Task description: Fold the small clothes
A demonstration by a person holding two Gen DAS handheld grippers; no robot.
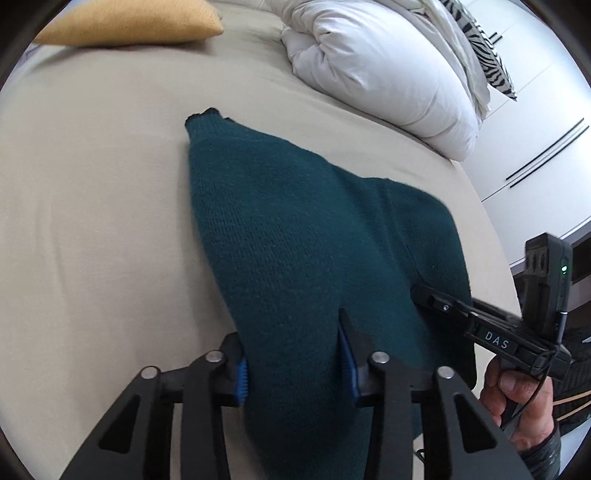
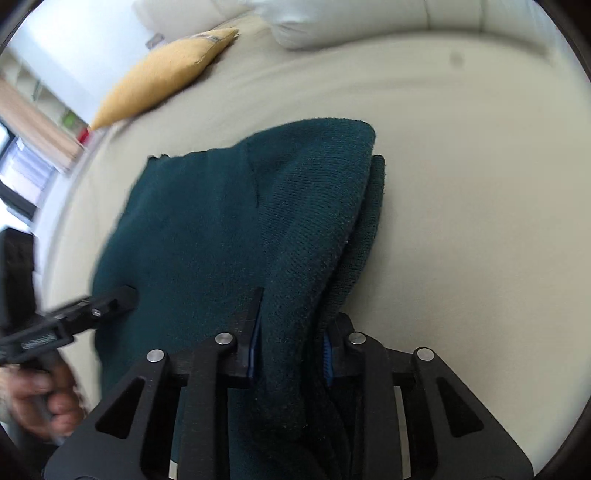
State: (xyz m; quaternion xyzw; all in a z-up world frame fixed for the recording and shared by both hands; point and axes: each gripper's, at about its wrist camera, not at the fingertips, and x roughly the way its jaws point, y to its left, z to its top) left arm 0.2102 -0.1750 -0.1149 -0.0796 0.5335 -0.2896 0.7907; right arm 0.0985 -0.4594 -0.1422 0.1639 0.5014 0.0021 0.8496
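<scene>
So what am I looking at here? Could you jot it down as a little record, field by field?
setting: a bed with a beige sheet
garment: dark green knitted sweater, partly folded, lying on the sheet
left claw: closed on a fold of the sweater's near edge
right claw: closed on a thicker bunch of layers at the sweater's other side
operator: a person's hand holds the right claw's handle
background: yellow cushion, white duvet, zebra-print fabric

beige bed [image 1: 92, 184], mustard pillow [image 1: 129, 22], white duvet [image 1: 369, 62], white wardrobe [image 1: 535, 147].
</scene>
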